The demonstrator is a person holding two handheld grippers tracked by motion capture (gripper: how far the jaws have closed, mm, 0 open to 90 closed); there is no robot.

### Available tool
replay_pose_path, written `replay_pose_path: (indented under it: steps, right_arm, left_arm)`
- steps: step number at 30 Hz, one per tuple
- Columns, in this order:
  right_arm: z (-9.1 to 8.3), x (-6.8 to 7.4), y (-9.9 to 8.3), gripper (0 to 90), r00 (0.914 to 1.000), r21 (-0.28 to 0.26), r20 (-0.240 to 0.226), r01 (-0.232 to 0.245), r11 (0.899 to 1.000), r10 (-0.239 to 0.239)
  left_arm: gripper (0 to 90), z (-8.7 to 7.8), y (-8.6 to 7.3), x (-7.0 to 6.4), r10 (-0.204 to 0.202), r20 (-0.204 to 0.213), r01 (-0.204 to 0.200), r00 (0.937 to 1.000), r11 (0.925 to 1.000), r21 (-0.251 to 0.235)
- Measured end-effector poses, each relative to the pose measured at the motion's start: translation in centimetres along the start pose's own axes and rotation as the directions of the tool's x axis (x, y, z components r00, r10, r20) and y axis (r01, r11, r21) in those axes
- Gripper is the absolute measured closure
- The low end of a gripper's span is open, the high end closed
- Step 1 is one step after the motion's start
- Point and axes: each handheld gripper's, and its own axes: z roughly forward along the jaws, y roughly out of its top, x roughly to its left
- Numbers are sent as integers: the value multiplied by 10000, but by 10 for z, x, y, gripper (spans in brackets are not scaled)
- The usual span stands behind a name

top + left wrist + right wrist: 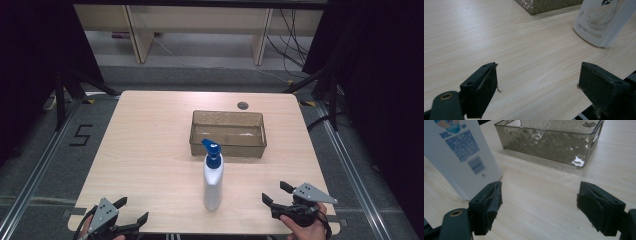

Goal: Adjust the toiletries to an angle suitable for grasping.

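Observation:
A white pump bottle (213, 182) with a blue pump head stands upright near the middle front of the wooden table (150, 150). Behind it sits a translucent smoky-brown rectangular bin (228, 134). My left gripper (128, 211) rests open at the front left edge, with the bottle (602, 21) far off to its upper right. My right gripper (278, 194) is open at the front right. In the right gripper view the bottle's back label (461, 152) is close at the left and the bin (549, 141) lies ahead. Nothing sits between either pair of jaws.
A small round cable hole (242, 105) is in the table near its far edge. Black stands and cables flank the table on the floor, and pale furniture legs stand beyond it. A "5" marking (80, 135) lies on the floor at the left.

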Motion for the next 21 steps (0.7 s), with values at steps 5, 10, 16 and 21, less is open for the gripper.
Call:
replay_pose_path:
  steps: [5, 10, 16, 21]
  right_arm:
    - [-3, 0, 5, 226, 9999, -264, 56, -115, 9996, 117]
    - [-4, 3, 12, 247, 9999, -437, 6, 133, 9990, -133]
    - [-8, 12, 24, 257, 9989, -677, -211, 392, 9969, -407]
    - [-14, 20, 36, 262, 9984, -947, -438, 324, 9950, -367]
  left_arm:
    - [148, 0, 0, 0, -58, -6, 58, 10000, 10000, -16]
    - [148, -1, 0, 0, -24, -100, 25, 9999, 9999, 122]
    - [148, 0, 0, -2, -142, 20, 142, 9999, 9999, -39]
    - [148, -1, 0, 0, 32, 0, -32, 10000, 9999, 96]
